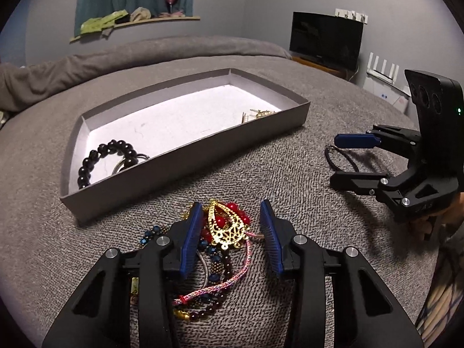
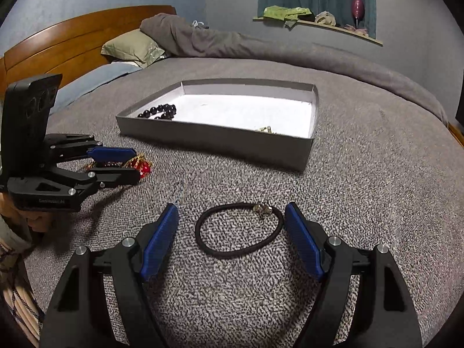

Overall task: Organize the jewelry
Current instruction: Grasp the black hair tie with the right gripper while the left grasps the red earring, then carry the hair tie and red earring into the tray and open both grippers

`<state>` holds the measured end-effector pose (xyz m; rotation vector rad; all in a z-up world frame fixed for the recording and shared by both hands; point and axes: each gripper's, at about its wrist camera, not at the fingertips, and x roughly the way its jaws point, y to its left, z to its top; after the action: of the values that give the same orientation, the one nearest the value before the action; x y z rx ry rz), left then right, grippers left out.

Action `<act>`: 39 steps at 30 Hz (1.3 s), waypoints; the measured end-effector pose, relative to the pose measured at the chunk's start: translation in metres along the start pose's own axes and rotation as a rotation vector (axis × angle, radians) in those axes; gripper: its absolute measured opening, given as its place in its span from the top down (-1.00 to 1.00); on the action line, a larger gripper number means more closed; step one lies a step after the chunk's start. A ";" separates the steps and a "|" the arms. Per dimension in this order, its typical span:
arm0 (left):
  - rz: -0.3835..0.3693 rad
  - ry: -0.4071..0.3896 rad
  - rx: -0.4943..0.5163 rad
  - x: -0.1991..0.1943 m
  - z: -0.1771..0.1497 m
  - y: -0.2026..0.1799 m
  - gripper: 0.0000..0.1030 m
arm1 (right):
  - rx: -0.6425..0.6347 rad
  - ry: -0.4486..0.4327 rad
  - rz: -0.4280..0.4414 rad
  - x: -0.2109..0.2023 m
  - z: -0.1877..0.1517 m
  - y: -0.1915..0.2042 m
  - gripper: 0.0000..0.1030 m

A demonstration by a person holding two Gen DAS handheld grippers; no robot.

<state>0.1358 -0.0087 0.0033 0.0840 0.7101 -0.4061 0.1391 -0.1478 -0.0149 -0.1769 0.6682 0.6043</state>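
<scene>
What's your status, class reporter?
Left gripper open around jewelry pile. Right gripper open, straddling black cord bracelet. Box path unobstructed.

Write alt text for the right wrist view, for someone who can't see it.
The right gripper, jaws open, straddles a black cord bracelet with a metal clasp lying on a grey bedspread. Beyond it sits a shallow grey box holding a black bead bracelet. At left, the left gripper reaches over a pile of red and gold jewelry.
</scene>
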 end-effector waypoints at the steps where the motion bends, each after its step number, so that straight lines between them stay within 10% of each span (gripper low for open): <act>1: 0.002 0.002 -0.002 0.000 0.000 0.001 0.20 | 0.001 0.003 0.000 0.000 -0.001 0.000 -0.45; 5: 0.006 0.002 -0.004 -0.002 0.000 0.003 0.67 | -0.005 0.007 0.000 0.000 -0.002 0.001 -0.36; 16: -0.016 -0.073 -0.020 -0.022 0.009 0.005 0.92 | -0.005 0.004 0.023 -0.001 -0.001 0.002 0.39; 35: 0.022 0.005 -0.027 -0.007 0.003 0.009 0.24 | -0.005 0.000 0.023 -0.002 0.003 -0.001 0.60; 39: -0.008 0.017 -0.006 -0.005 0.002 0.005 0.44 | -0.008 -0.002 0.023 -0.001 0.003 0.000 0.72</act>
<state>0.1348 -0.0029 0.0077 0.0794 0.7290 -0.4109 0.1401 -0.1478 -0.0115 -0.1760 0.6670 0.6293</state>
